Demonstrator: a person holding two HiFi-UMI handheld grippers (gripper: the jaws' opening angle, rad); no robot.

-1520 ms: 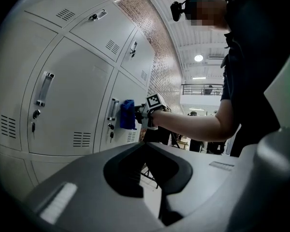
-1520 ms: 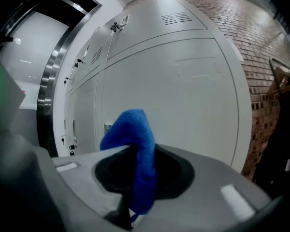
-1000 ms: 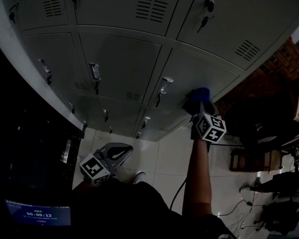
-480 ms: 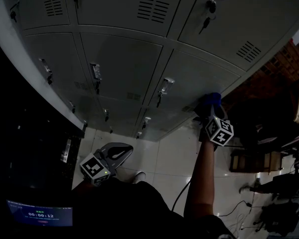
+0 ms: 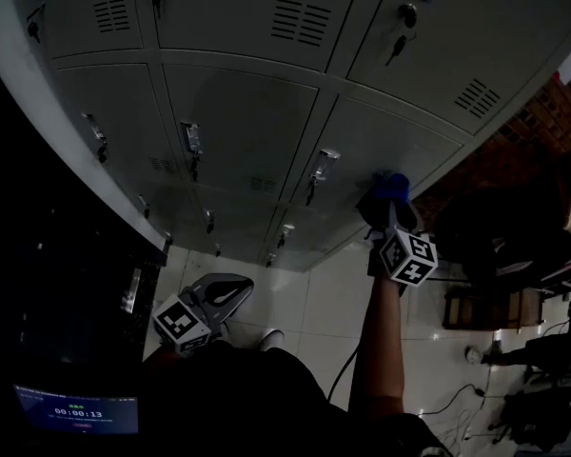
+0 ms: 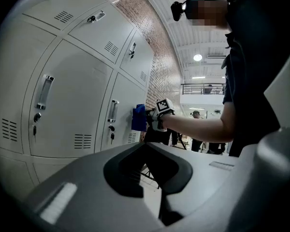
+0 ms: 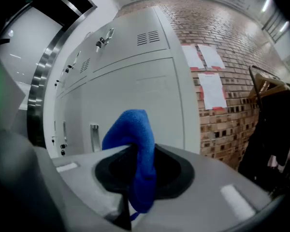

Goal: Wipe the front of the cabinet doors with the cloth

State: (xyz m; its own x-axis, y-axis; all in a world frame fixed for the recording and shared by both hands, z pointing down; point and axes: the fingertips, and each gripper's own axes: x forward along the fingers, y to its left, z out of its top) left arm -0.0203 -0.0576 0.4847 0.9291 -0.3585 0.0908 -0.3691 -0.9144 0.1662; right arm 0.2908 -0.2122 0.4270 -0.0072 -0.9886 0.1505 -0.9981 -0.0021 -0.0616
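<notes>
The right gripper (image 5: 384,209) is held out on a bare forearm (image 5: 379,346) toward a bank of pale grey metal cabinet doors (image 5: 238,127). Its jaws are clamped on a bright blue fleecy cloth (image 7: 137,134). In the right gripper view the folded cloth stands up out of the jaws with its long axis running from 6 to 12 o'clock. Its rounded top points at the door face ahead and a short tail hangs below the grip.

In the left gripper view the cloth lies against the front of the end door, at about 3 o'clock from that door's upright metal handle (image 6: 113,111) and close to the door's outer edge. There its long side runs up and down the door. A red brick wall with white paper sheets (image 7: 217,83) begins just past that edge.

The left gripper (image 6: 154,175) hangs low near the person's body, well apart from the doors and over the white tiled floor (image 5: 314,298). Its jaws are pressed together with nothing between them.
</notes>
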